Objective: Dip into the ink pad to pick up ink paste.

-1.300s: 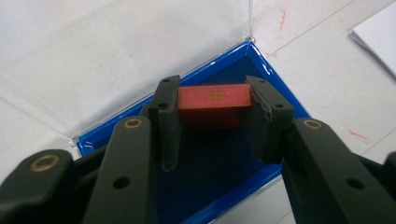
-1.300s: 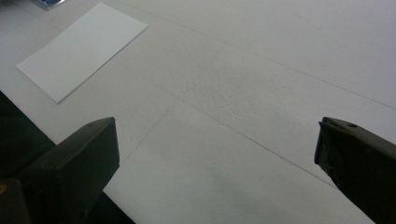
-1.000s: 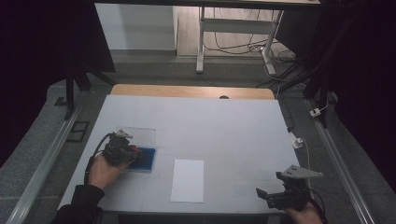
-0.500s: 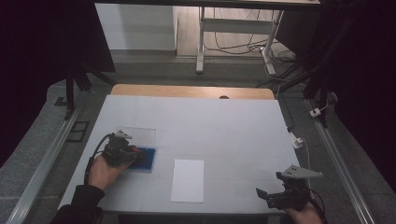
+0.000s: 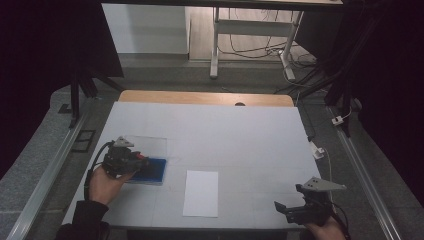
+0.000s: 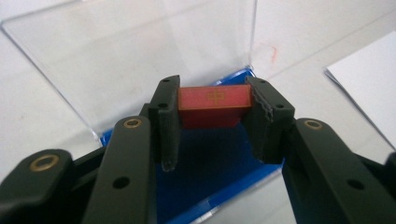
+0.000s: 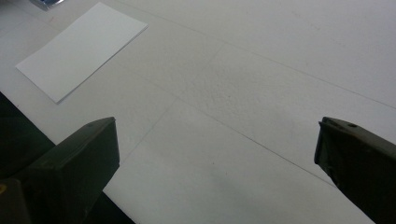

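We pinch the red block point(image 6: 214, 105) in our left gripper point(image 6: 212, 126) over the blue case point(image 6: 210, 182), ready to lift it clear, while our right gripper point(image 7: 217, 172) waits spread.

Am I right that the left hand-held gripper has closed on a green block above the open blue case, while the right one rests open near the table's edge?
Not quite: the block is red, not green, as the left gripper view shows. The rest holds: the left hand-held gripper is closed on it above the open blue case, and the right hand-held gripper rests open near the table's edge.
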### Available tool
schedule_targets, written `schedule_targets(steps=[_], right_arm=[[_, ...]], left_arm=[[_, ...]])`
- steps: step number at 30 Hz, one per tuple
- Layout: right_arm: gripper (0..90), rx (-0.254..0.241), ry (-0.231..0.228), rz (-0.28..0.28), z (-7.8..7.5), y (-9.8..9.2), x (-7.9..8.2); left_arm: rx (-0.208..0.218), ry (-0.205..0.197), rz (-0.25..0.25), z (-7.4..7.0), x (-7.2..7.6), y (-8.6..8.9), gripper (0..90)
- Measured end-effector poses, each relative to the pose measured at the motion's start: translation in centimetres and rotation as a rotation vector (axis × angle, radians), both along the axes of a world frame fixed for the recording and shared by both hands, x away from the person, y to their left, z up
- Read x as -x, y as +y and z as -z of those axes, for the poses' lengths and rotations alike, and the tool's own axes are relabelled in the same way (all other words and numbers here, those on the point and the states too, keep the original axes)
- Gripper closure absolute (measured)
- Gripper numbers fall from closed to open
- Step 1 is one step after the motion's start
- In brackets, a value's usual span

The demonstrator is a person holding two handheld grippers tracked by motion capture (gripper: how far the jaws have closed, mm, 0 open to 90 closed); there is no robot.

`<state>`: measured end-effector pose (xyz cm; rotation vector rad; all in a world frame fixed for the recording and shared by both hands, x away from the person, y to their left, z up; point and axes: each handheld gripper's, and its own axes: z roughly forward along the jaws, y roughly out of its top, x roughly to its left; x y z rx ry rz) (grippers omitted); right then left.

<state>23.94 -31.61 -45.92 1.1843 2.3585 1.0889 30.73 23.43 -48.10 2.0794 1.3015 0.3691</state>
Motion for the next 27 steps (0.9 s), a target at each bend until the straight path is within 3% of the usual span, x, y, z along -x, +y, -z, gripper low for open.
schedule_targets(steps=[7,21,27], right_arm=[[0.0,0.002,-0.001,0.0,0.0,0.0,0.0],[0.0,0.001,-0.001,-0.001,0.0,0.0,0.0],[0.0,0.004,-0.002,0.0,0.0,0.0,0.0]], left_arm=[[-0.053,0.014,0.03,-0.1,0.7,-0.1,58.1],[-0.019,0.063,0.024,0.8,0.9,0.7,57.9],[-0.049,0.077,0.035,1.4,0.6,0.6,57.9]])
